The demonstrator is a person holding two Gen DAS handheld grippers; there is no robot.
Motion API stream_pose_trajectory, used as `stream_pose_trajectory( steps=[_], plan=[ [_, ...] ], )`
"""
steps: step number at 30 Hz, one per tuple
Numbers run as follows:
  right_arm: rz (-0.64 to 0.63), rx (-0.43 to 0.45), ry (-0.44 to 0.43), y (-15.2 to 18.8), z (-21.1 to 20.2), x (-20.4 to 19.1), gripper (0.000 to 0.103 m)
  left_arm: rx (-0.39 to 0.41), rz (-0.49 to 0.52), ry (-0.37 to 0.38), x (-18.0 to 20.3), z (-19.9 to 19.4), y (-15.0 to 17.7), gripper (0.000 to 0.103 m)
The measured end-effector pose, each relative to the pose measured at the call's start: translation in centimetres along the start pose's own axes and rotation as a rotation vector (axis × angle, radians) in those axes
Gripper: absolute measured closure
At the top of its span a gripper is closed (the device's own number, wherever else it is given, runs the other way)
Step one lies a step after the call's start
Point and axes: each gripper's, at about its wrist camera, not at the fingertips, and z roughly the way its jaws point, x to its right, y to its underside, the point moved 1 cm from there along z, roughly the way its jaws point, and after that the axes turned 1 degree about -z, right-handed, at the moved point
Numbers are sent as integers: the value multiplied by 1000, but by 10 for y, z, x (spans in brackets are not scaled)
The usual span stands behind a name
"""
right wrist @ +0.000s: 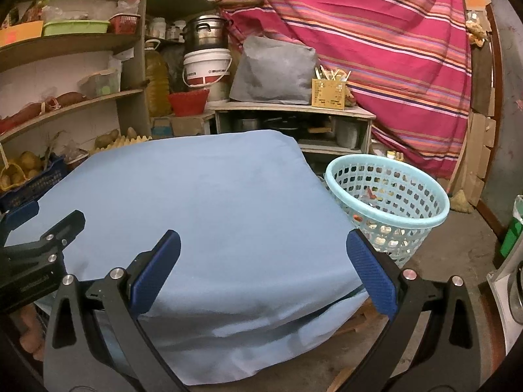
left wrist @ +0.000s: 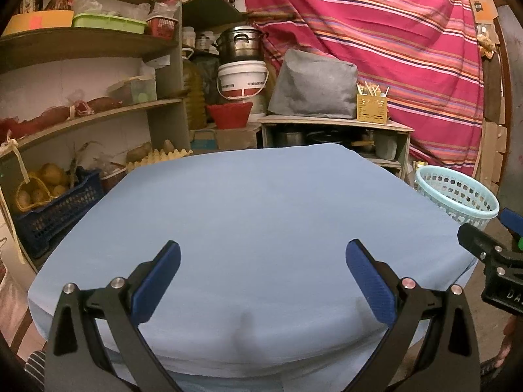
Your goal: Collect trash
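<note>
Looking along both tools, I see my left gripper (left wrist: pixel 263 258) and my right gripper (right wrist: pixel 263 250) hanging side by side over the near edge of a desk draped in a plain pale-blue cloth (left wrist: pixel 261 202). Each gripper has its blue-padded jaws spread wide with nothing between them.

The cloth ahead of both sets of jaws is bare; I can find no scrap of trash on it in either view. The trash I can make out is already inside a round, pale turquoise plastic basket with a perforated wall (right wrist: pixel 392 196). It stands on the floor, just beyond and to the right of my right jaws, close beside the desk's right edge. Small colourful bits lie at its bottom, too small to identify. I judge it is parked there so that anything picked off the cloth needs only a short swing to drop in.

From the left camera, the same basket sits far to the right of the jaws, with the right gripper's black frame in front of it.

Judging by the bare cloth, the collecting looks finished or nearly so, and the spread jaws suit a rest or a final check.
</note>
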Motion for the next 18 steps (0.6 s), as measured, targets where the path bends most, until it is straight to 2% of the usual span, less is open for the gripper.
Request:
stream_pose_trajectory(
  steps=[18],
  plan=[
    [6, 8, -3, 8, 4, 4, 4, 21, 17, -20, -3, 1, 4, 4]
  ],
)
